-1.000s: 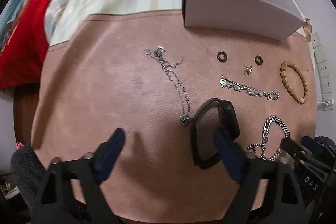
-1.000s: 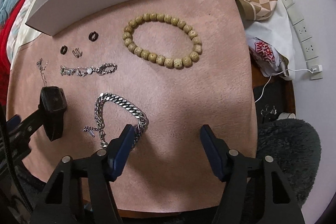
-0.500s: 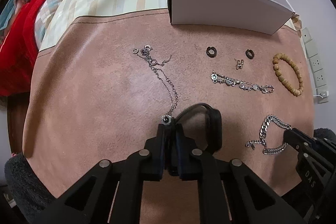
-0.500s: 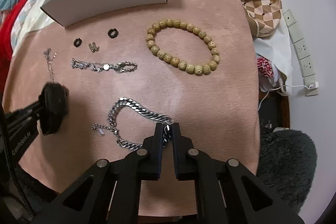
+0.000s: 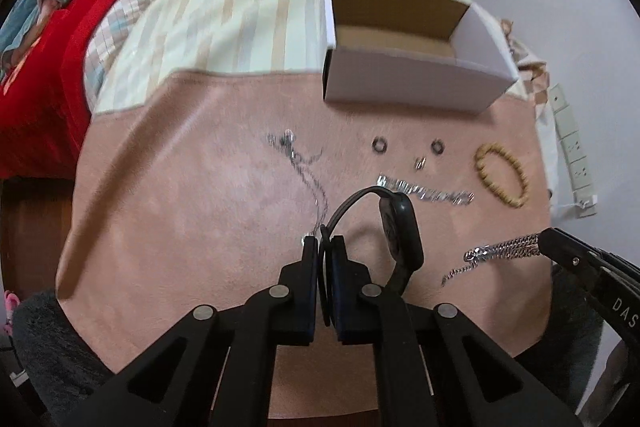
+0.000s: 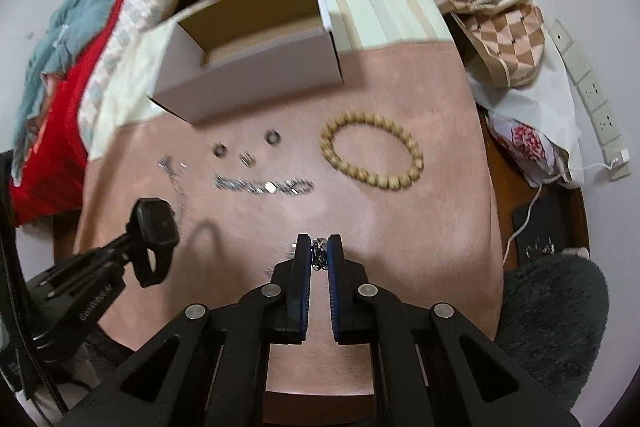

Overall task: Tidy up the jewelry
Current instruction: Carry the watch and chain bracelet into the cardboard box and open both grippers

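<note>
Your left claw (image 5: 325, 247) is clamped on the strap of the black watch (image 5: 402, 227), lifted off the pink worktop (image 5: 180, 207). Your right claw (image 6: 319, 251) is pinched on the silver chain (image 5: 502, 250), which dangles clear of the surface. The open box (image 6: 248, 67) sits well ahead of both claws, bead bracelet (image 6: 372, 151) ahead-right.

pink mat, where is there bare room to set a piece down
The pink mat is bare across its left side, from the thin chain out to its edge, and along the near edge. In the right wrist view, a strip right of the bead bracelet is also bare. The stretch before the box is crowded.
</note>
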